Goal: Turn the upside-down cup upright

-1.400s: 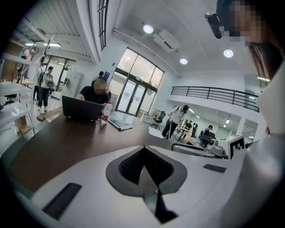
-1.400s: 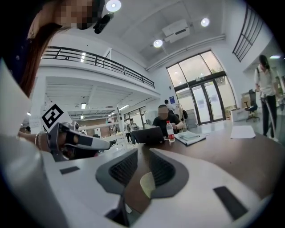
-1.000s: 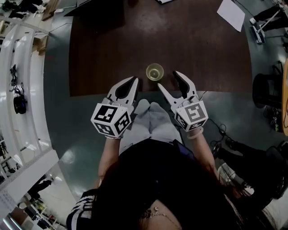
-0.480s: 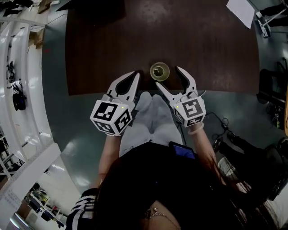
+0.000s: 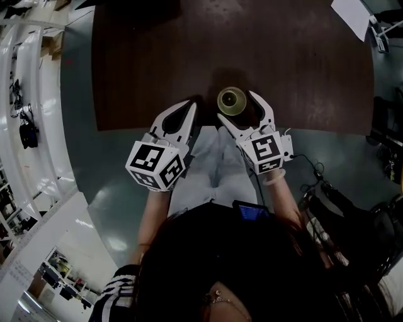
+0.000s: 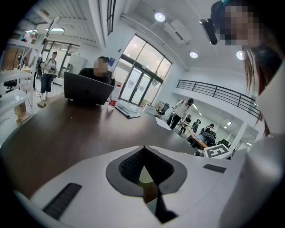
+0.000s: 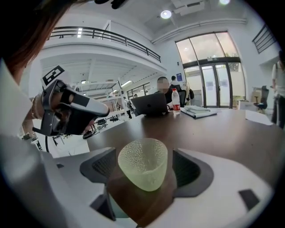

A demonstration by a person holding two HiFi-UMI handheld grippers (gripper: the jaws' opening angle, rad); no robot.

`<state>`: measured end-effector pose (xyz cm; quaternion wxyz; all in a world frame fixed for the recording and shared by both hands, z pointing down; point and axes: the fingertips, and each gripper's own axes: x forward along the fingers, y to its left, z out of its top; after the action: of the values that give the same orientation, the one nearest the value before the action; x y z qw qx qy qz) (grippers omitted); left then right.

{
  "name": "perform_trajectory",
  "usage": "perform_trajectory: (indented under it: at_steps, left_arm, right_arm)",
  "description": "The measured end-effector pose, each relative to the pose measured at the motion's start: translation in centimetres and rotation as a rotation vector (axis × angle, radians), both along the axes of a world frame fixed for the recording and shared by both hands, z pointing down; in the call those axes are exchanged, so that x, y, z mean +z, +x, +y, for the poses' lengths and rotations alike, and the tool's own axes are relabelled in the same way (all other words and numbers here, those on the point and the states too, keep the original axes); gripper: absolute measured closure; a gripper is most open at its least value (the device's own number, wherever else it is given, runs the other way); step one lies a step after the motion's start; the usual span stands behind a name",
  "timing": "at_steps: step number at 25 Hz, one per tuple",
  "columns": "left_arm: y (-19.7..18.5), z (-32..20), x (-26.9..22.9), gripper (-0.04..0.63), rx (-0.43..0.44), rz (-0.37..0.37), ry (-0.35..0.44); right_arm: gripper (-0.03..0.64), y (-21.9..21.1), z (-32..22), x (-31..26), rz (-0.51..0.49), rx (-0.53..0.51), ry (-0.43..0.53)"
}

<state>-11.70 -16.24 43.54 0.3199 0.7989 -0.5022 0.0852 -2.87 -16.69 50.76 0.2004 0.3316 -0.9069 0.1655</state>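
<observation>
1. Standing upright on the dark table, close to its near edge, the pale green cup has its mouth upward. Its dimpled wall is plain in the right gripper view, but its foot melts into a dark reflection on the tabletop and is hard to make out.
2. The right gripper has its jaws spread wide on either side of the cup. They have just been opening, and a narrow gap shows at each pad, so nothing is gripped.
3. The left gripper has its jaws closed together on nothing, its tips over the table edge just left of the cup and apart from it.
4. In the left gripper view the white jaw bodies cover the lower half. A pale sliver shows through the hollow behind the tips, too little to say what it is.
5. The head view is dim. The person's hair and dark top fill the bottom and partly hide the forearms.
6. A sheet of paper is cut off at the top right corner.
7. Far across the table stand a laptop and a bottle, both small.
</observation>
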Motion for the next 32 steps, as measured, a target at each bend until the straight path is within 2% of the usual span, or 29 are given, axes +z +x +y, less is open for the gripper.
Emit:
perform_trajectory:
  at_steps: [17,32]
  left_arm:
    - [-0.8,0.4,1.6,0.592,0.005,0.000,-0.041]
    - [-0.8,1.1,1.8,0.592,0.005,0.000,-0.047]
  right_arm:
    - [0.239,-0.9,0.0,2.6,0.059,-0.010,0.003]
    - [0.239,-0.6,-0.5,1.3,0.008,0.008,0.059]
